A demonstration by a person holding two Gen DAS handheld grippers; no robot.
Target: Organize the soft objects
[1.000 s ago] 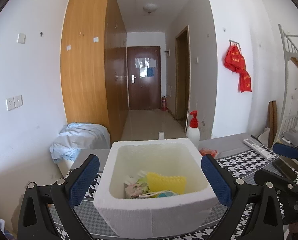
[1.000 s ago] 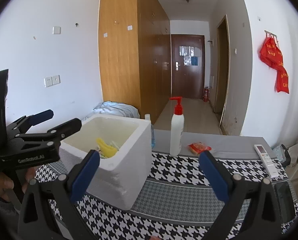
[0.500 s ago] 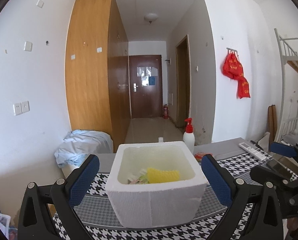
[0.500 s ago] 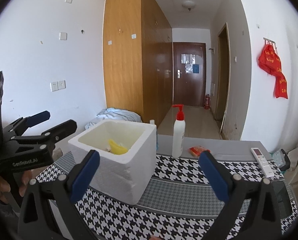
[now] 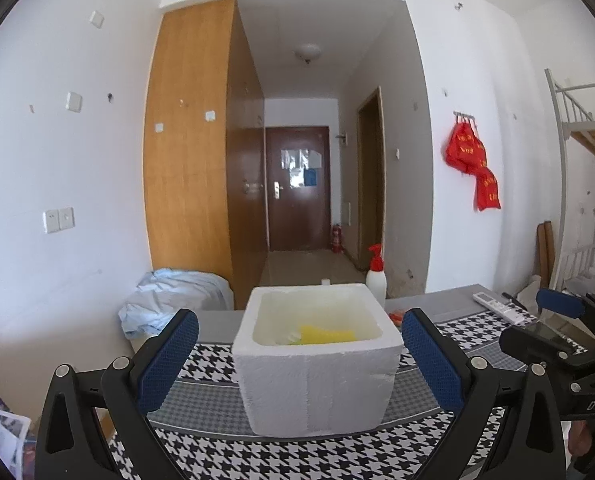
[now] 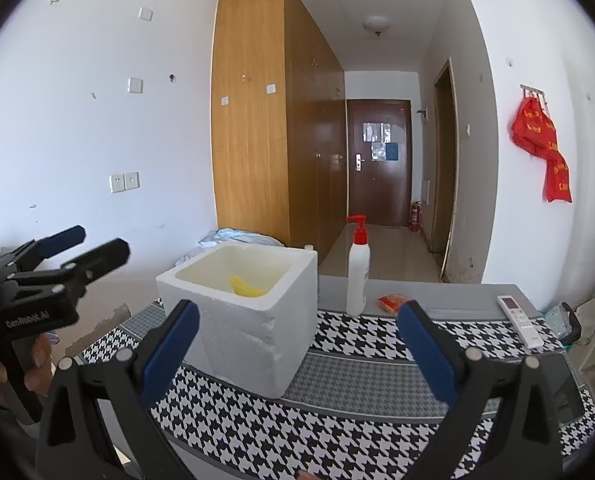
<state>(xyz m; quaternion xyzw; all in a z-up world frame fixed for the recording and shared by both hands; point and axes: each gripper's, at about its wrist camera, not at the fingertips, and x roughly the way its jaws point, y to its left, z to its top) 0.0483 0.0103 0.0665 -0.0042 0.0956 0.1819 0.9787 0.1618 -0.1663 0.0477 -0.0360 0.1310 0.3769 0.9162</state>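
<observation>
A white foam box (image 5: pixel 315 364) stands on the houndstooth tablecloth (image 5: pixel 257 452), and it shows again in the right wrist view (image 6: pixel 249 320). Inside lies a yellow sponge-like soft object (image 5: pixel 327 335), whose tip peeks over the rim (image 6: pixel 246 288) in the right wrist view; other contents are mostly hidden by the wall. My left gripper (image 5: pixel 299 354) is open and empty, held back from the box's near side. My right gripper (image 6: pixel 297 346) is open too, empty, to the right of the box. Each gripper appears in the other's view, left gripper (image 6: pixel 93 246) and right gripper (image 5: pixel 537 320).
A white pump bottle with a red top (image 6: pixel 357 272) stands behind the box, a red snack packet (image 6: pixel 393 303) beside it. A white remote (image 6: pixel 520 320) lies at the right. A pale blue bundle of cloth (image 5: pixel 169 300) sits left of the table. A hand (image 6: pixel 37 364) holds the left gripper.
Both grippers have drawn back and up from the foam box, which now looks smaller and farther. Both stayed open and empty.
</observation>
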